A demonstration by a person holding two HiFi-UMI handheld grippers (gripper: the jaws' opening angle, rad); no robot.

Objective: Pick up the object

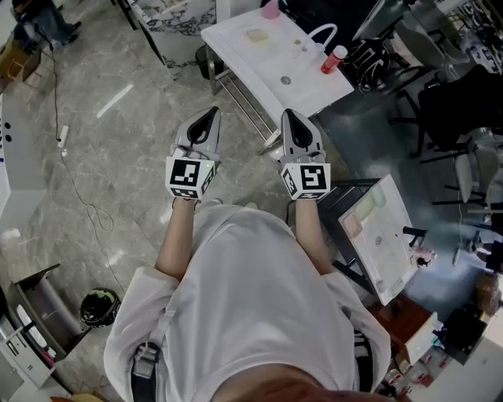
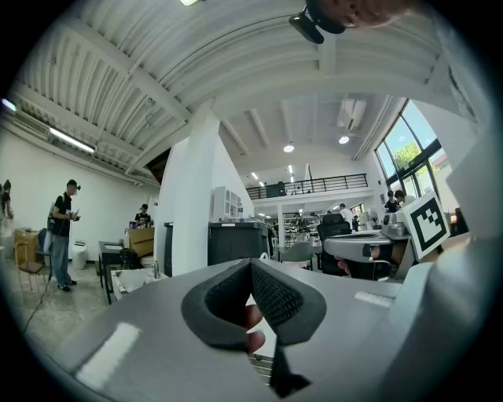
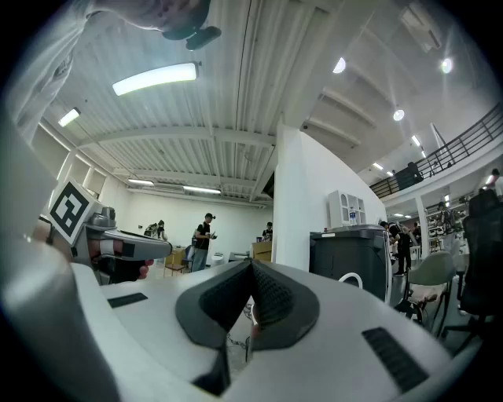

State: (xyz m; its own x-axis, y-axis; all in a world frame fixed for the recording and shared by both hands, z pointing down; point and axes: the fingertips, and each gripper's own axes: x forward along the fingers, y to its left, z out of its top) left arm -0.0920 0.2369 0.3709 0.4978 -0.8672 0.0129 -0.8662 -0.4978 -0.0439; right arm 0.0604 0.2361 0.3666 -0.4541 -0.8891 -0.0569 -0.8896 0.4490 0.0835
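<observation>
Grey marbled floor (image 1: 118, 157) is seen under the person in the head view, with a thin cable (image 1: 78, 188) lying on it. Ahead of the person a white table (image 1: 259, 71) is placed. On it a bottle with a red cap (image 1: 333, 60), a pink cup (image 1: 270, 9) at the far edge and some smaller pale things are seen. Which of them is the object to be picked up cannot be told; all of them rest on the table, well apart from both grippers. A second white table (image 1: 385, 235) with small items is at the person's right.

Both grippers are held side by side in front of the body, above the floor and short of the table. The jaws of the left gripper (image 1: 211, 112) are brought fully together in its own view (image 2: 251, 263), and nothing is held between them. The jaws of the right gripper (image 1: 289, 116) are also closed tip against tip (image 3: 251, 263), with nothing gripped. Behind the jaws a large hall with a white ribbed ceiling is shown, and several people are standing far off.
</observation>
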